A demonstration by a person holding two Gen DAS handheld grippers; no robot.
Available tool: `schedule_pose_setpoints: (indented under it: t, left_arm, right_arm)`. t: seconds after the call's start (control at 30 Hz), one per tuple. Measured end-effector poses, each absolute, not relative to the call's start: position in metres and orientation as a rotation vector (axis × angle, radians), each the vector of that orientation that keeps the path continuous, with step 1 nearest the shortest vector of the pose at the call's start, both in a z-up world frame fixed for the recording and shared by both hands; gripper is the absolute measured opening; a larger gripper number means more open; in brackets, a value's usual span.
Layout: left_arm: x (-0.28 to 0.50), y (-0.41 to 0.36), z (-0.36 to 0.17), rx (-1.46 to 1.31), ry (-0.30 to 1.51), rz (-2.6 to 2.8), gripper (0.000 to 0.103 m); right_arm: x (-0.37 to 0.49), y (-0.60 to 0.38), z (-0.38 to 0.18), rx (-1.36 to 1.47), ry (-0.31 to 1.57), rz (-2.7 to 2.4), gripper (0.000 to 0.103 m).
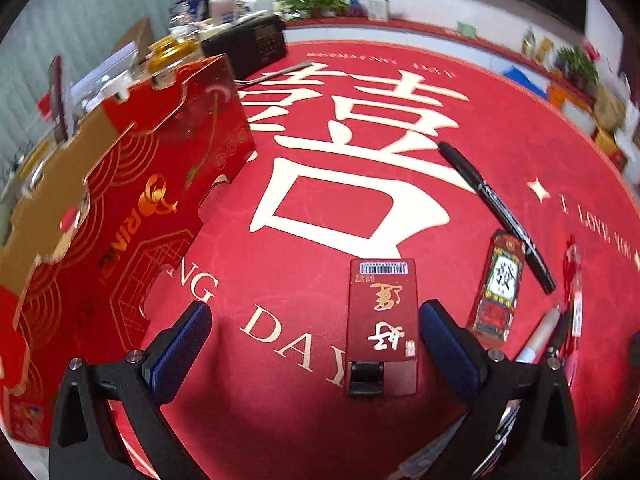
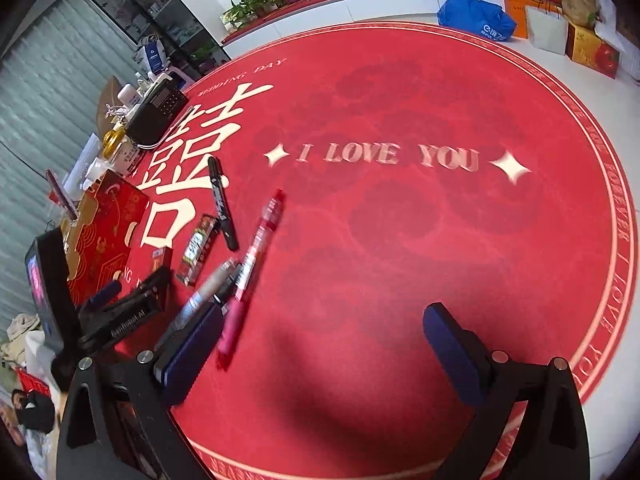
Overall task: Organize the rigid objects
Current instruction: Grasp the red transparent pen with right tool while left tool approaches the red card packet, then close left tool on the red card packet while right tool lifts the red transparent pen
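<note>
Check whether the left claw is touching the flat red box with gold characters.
Apart. The left wrist view shows the left claw open, with red mat visible between each finger and the flat red box.

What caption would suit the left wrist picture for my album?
Open left hand-held gripper hovers over a red box on the red mat, pens alongside.

left tongs (image 1: 312,344) spread wide — empty | red box (image 1: 382,316) between fingers, on mat (image 1: 280,260)
</note>
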State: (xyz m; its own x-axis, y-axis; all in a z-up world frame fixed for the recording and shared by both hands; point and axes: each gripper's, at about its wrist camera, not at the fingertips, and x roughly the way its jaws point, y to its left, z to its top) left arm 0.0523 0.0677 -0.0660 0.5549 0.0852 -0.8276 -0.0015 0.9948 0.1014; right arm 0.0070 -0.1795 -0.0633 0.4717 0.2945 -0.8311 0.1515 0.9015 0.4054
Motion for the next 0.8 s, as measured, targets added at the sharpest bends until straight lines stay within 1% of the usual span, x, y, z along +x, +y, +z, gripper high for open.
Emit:
schedule_pose_setpoints:
  t: [0.13, 0.23, 0.3, 0.33, 0.37, 0.4, 0.47, 0.5, 0.53, 0.73, 0.8]
  left_arm:
    - [0.046, 0.076, -0.070, 0.003, 0.944, 0.062, 0.103]
    - [0.046, 0.080, -0.071, -0.027, 0.952, 0.051, 0.103]
    - [0.046, 0.079, -0.071, -0.024, 0.950, 0.049, 0.103]
    - [0.047, 0.079, -0.072, -0.027, 0.950, 0.046, 0.103]
    - [0.047, 0.079, -0.072, -0.026, 0.950, 0.045, 0.103]
    - [0.047, 0.079, -0.072, -0.027, 0.950, 0.045, 0.103]
    - [0.047, 0.079, -0.072, -0.026, 0.950, 0.045, 0.103]
    - [0.047, 0.079, -0.072, -0.026, 0.950, 0.045, 0.103]
    - [0.047, 0.079, -0.072, -0.026, 0.950, 0.045, 0.103]
    - [0.046, 0.079, -0.072, -0.026, 0.950, 0.045, 0.103]
    - [0.046, 0.079, -0.072, -0.026, 0.950, 0.045, 0.103]
  right_arm:
    - [0.031, -0.158, -0.064, 0.369, 1.073, 0.003, 0.101]
    - [0.047, -0.147, -0.070, 0.324, 1.089, -0.045, 0.101]
    - [0.054, -0.137, -0.070, 0.268, 1.079, -0.069, 0.095]
    - [0.057, -0.133, -0.070, 0.226, 1.078, -0.086, 0.089]
    - [0.059, -0.128, -0.070, 0.166, 1.074, -0.103, 0.078]
    - [0.059, -0.125, -0.070, 0.101, 1.071, -0.113, 0.071]
    - [0.054, -0.133, -0.068, 0.091, 1.065, -0.093, 0.049]
    - [0.051, -0.139, -0.067, 0.092, 1.065, -0.087, 0.042]
    - [0.048, -0.149, -0.067, 0.088, 1.069, -0.086, 0.039]
    - [0.027, -0.183, -0.068, 0.087, 1.081, -0.076, 0.039]
    - [0.022, -0.182, -0.066, 0.116, 1.095, -0.084, 0.042]
